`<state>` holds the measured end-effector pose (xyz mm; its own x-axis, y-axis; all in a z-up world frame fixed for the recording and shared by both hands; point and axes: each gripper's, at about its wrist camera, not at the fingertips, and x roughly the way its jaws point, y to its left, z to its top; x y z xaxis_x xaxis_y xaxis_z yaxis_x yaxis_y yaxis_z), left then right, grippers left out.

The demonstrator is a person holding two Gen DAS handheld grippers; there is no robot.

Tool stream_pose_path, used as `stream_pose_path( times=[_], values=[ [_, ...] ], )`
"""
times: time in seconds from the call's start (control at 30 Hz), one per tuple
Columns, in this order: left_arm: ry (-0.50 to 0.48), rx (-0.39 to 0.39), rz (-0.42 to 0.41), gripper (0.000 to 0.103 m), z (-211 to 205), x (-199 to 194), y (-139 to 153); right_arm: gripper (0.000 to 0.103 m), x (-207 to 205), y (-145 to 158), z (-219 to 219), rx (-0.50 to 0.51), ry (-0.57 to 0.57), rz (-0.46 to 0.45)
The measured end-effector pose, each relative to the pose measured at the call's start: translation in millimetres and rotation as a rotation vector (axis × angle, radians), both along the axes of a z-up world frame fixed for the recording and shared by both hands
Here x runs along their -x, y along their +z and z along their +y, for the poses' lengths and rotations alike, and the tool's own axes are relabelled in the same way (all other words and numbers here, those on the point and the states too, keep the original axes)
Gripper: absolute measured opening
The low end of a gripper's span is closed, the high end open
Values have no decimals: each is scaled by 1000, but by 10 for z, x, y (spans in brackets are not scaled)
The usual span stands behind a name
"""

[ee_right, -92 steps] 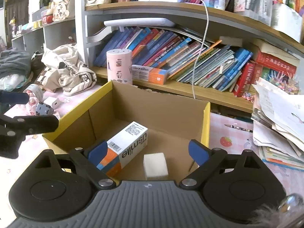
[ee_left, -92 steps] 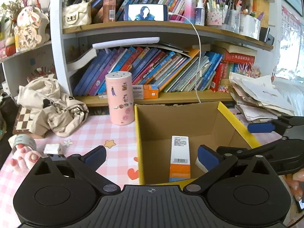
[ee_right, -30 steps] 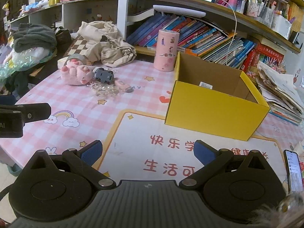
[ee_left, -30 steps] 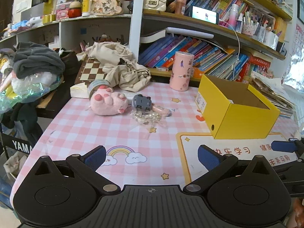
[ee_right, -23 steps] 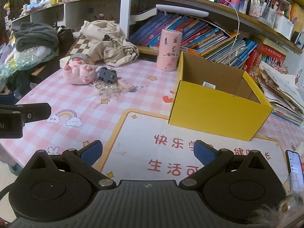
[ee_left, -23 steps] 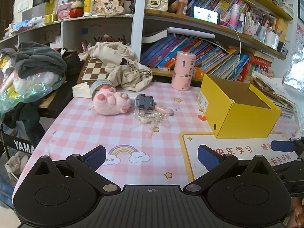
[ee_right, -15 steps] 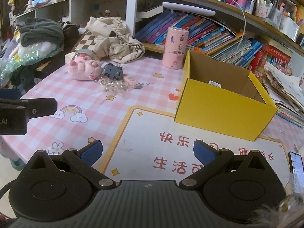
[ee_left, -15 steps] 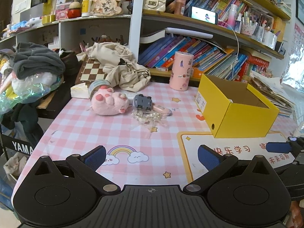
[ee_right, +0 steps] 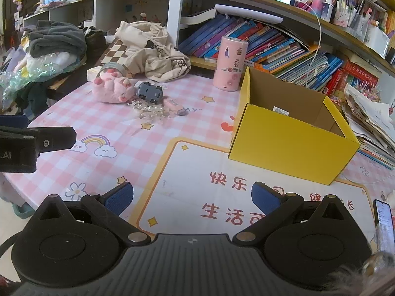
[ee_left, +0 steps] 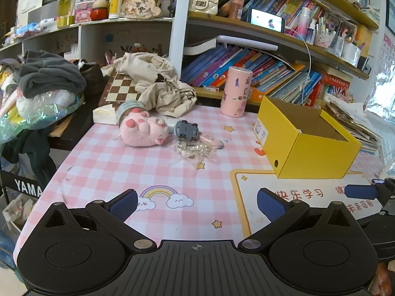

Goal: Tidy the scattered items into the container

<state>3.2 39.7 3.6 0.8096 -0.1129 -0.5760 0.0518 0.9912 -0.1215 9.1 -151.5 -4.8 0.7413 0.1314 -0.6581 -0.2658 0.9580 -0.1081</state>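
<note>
We're hovering both grippers, left gripper (ee_left: 196, 201) and right gripper (ee_right: 190, 193), released and empty, near the bench (ee_left: 128, 162) edge. Next we're probably going far-left for the pink plush (ee_left: 143, 132) or grey toy car (ee_left: 186, 130), then the yellow box (ee_left: 311, 157).

"YAMA" — perhaps cut off — on a dark stand (ee_left: 27, 187); "快乐学习" on the mat (ee_left: 300, 193).

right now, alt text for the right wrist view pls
An open yellow box sits right on a pink checked table; a pink plush, grey toy car and beads lie scattered left. The right gripper hovers empty, jaws open.
</note>
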Motion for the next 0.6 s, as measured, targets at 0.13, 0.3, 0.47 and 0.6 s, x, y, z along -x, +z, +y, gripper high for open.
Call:
stream_pose_path(
  times=[0.13,0.3,0.47,0.6],
  values=[
    [-3,-2,0,103,3,11,-2,103,18,2,13,1,-2,-1],
    [-4,-3,1,103,17,21,2,103,7,8,-63,-3,0,-5],
    [-4,0,-1,103,37,33,1,103,25,13,-24,1,8,-3],
    [-1,1,0,103,55,36,-3,103,37,14,8,9,15,-2]
  ],
)
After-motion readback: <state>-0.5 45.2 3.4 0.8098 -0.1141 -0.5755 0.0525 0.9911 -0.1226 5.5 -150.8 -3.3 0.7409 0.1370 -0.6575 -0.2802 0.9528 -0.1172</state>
